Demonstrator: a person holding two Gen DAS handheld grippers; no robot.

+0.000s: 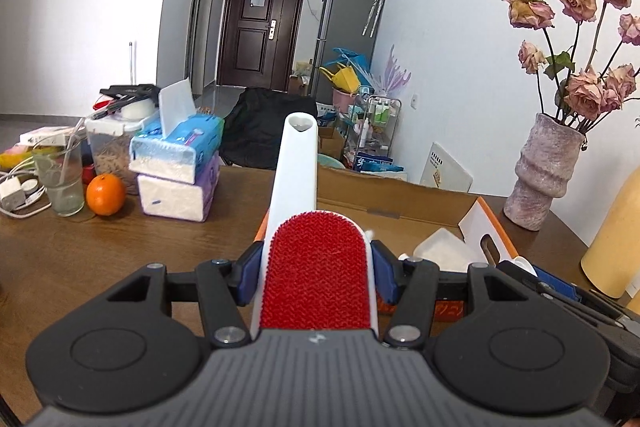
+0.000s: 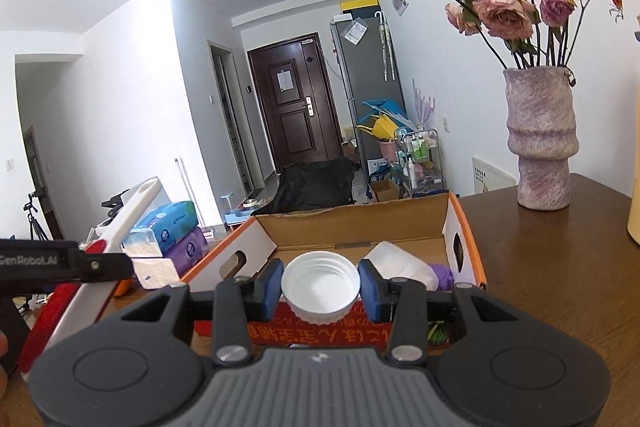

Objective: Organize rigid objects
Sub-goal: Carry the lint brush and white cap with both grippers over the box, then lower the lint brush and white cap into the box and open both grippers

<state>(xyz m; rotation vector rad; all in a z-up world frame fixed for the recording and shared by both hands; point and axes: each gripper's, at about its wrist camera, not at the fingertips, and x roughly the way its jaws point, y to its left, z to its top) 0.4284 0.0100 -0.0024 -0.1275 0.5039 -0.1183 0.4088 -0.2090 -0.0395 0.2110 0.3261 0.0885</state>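
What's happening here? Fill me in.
A person is sorting items into a cardboard box on a wooden table. The left gripper is clamped on a lint brush; the right gripper is clamped on a white cap, held at the box's near edge. A clear container is already in the box.

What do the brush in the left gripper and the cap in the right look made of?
Lint brush: smooth white handle, likely plastic; red pad looks like napped fabric, with a ribbed pile. Cap: glossy white, moulded threads inside, probably plastic.
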